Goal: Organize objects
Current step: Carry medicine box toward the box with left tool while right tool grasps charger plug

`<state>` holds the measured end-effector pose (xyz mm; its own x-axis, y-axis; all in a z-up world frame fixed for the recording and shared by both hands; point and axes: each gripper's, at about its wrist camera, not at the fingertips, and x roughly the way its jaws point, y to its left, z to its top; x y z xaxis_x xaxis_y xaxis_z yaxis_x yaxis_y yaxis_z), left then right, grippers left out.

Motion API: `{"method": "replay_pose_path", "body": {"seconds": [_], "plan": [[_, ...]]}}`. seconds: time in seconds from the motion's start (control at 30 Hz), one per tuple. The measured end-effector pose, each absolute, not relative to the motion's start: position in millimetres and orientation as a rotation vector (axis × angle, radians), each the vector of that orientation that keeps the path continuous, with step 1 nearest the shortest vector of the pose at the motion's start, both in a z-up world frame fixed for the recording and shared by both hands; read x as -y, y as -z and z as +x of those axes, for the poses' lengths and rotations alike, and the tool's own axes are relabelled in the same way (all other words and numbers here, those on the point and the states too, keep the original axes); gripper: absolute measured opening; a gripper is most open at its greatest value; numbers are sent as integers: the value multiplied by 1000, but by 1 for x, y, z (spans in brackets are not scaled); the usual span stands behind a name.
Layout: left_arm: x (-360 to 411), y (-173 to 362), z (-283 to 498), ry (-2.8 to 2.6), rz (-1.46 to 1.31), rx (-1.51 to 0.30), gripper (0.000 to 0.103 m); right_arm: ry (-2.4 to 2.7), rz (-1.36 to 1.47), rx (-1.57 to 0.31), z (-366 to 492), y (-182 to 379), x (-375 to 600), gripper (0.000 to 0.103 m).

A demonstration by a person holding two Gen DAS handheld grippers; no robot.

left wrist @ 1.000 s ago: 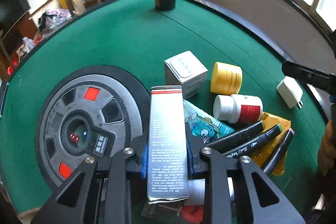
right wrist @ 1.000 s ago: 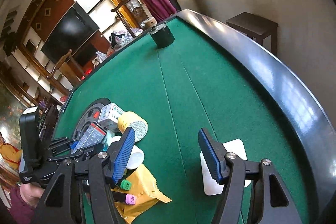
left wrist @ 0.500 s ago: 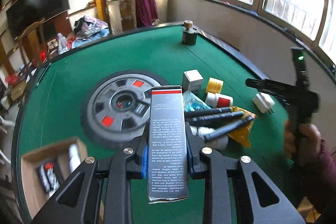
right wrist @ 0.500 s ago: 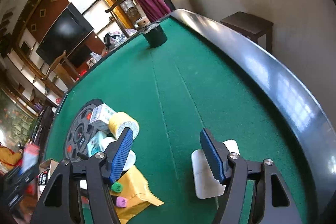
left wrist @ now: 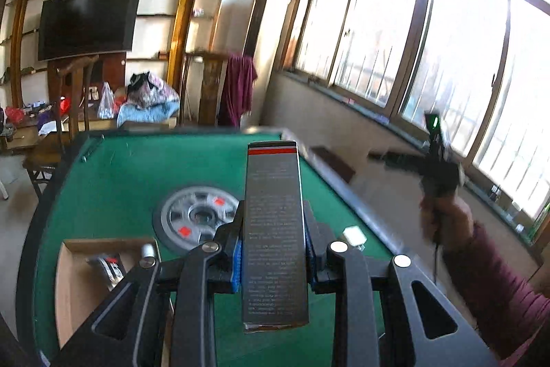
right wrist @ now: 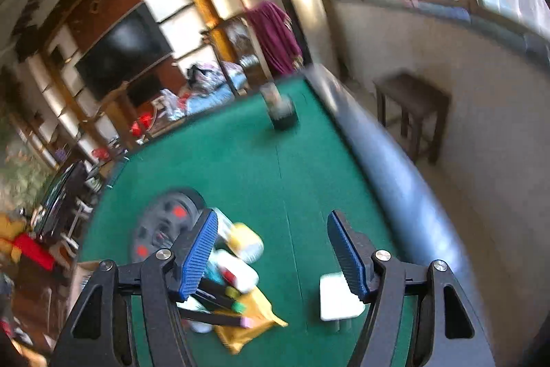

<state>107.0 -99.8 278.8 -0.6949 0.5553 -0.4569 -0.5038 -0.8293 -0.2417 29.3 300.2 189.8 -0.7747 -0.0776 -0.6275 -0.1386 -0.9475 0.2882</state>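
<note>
Big green desk (left wrist: 120, 174) takes up most of the room here, dark rail round the edge, and a grey wheel-looking disc (left wrist: 197, 217) with red marks is set into the middle of the felt. At the near left corner of the desk there's an open cardboard box (left wrist: 74, 284) with a dark packet and a small silver-capped thing inside, can't make out what they are.

Left tongs (left wrist: 273, 255) are clamped tight on a tall grey carton (left wrist: 273, 229), red stripe at the top and small print down the face. It stands upright between the blue pads, up in the air above the desk, just right of the box.

Right tongs (right wrist: 271, 250) are spread wide with nothing in them, hovering over the right side of the desk. From the left camera you can see the person's hand (left wrist: 443, 219) in a maroon sleeve gripping that handle, out past the desk edge.

Under the right tongs there's the pile (right wrist: 227, 284): yellow pouch (right wrist: 247, 322) at the bottom, black markers (right wrist: 213, 294) across it, a white bottle (right wrist: 240, 270), a yellow jar (right wrist: 245, 243). It's blurry, so that's as far as I'd go.

White adapter (right wrist: 338, 298) lies on its own just beside the right pad, apart from the pile. A dark jar (right wrist: 282, 112) stands far off near the rail.
</note>
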Motion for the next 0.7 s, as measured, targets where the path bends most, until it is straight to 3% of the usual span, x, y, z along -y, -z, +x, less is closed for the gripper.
{"method": "replay_pose_path", "body": {"seconds": [0.2,0.3,0.37,0.47,0.6,0.7], "plan": [[128,-333,88,-2445,-741,252,26,-2761,-949,163,22,-388,-275,73],[134,-335,85,-2501,-707,244,26,-2647,-840,450,26,-454,-254,96],[135,-317,84,-2487,-698,268,26,-2651,-776,450,31,-463,-250,103],[134,-286,86,-2479,-729,265,26,-2762,-922,284,27,-415,-256,102],[126,-244,107,-2560,-701,151,26,-2762,-1238,216,22,-262,-255,98],[127,-215,111,-2539,-732,154,26,-2667,-1421,77,24,-154,-276,85]]}}
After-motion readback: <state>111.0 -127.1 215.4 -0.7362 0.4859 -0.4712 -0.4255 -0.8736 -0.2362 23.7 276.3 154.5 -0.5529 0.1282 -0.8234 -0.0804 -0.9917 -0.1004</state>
